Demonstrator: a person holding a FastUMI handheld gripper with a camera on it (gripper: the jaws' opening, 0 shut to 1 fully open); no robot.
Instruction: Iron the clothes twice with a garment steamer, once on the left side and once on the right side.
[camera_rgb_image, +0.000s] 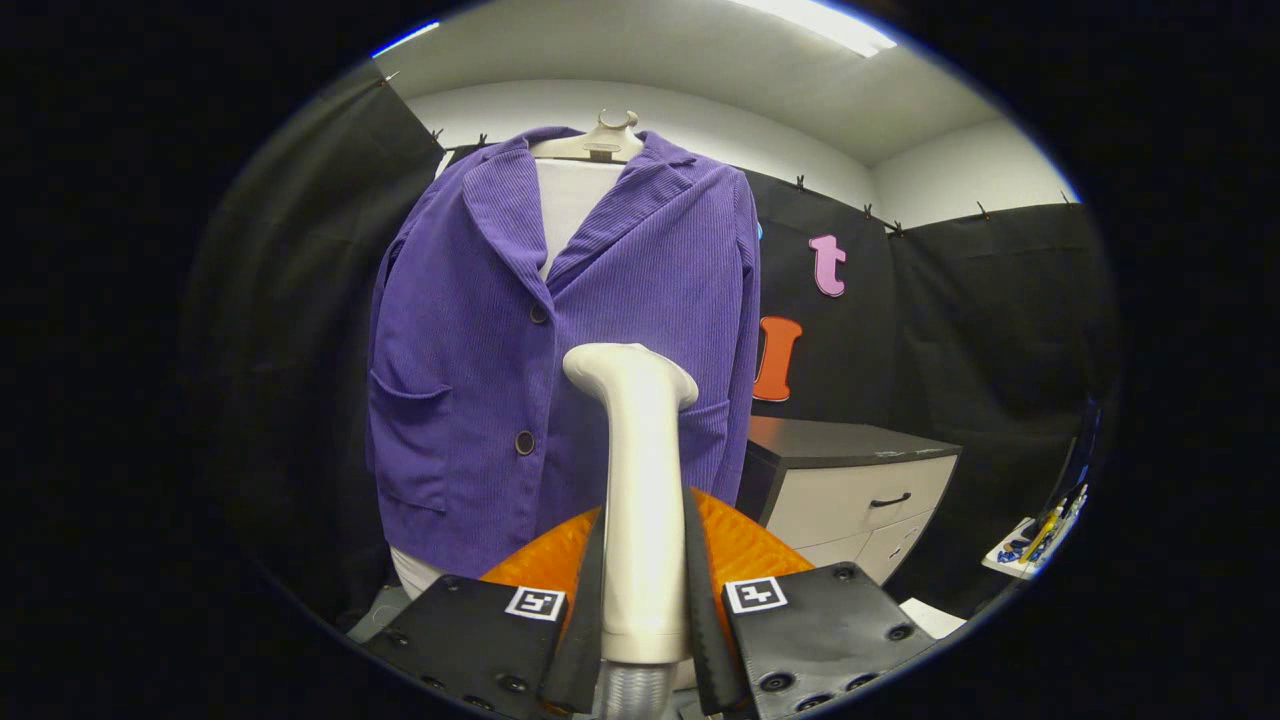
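Fingers (590, 590) pinch white plastic garment steamer (640, 470) by its handle | head raised just before purple corduroy jacket (480, 340) on wooden hanger (602, 142) | upright, seemingly ready for passes.

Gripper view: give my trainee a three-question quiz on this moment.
1. True or false: the gripper is shut on the steamer.
2. The steamer's head sits against the jacket near which? A) collar B) lower front, beside a pocket C) sleeve cuff
3. What stands beside the jacket, beyond the fingers?

Key: 1 true, both fingers press its handle. 2 B. 3 A drawer cabinet.
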